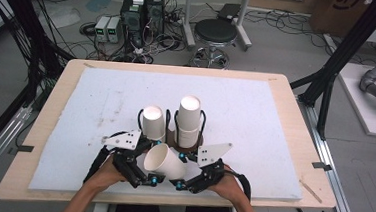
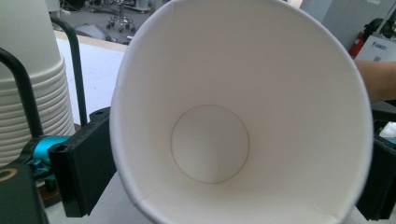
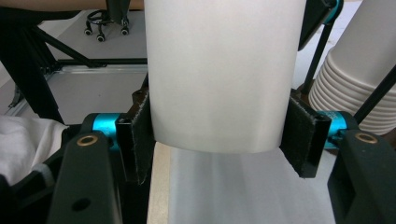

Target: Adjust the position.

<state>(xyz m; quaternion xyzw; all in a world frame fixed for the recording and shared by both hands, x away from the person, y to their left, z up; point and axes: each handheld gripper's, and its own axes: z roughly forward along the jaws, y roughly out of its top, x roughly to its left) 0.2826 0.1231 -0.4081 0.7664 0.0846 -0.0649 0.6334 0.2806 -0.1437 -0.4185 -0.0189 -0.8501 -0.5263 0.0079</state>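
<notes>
A single white paper cup (image 1: 167, 162) lies tilted between both grippers near the table's front edge, mouth toward the left. My right gripper (image 1: 180, 171) is shut on its narrow base end, and the right gripper view has both pads (image 3: 140, 135) pressed on the cup wall (image 3: 219, 74). My left gripper (image 1: 147, 171) flanks the mouth. In the left gripper view I look straight into the cup (image 2: 210, 144), whose rim is pressed flat along the bottom between the black jaws of the left gripper (image 2: 233, 186). Just behind stand two upside-down cup stacks (image 1: 153, 122) (image 1: 189, 118) in black wire holders.
A white foam pad (image 1: 101, 105) covers most of the wooden table (image 1: 295, 123). On the floor beyond are a black stool (image 1: 215, 32), electronics boxes (image 1: 137, 17) and loose cables. Black frame posts (image 1: 339, 61) rise at the right, and the pad's left and right thirds hold nothing.
</notes>
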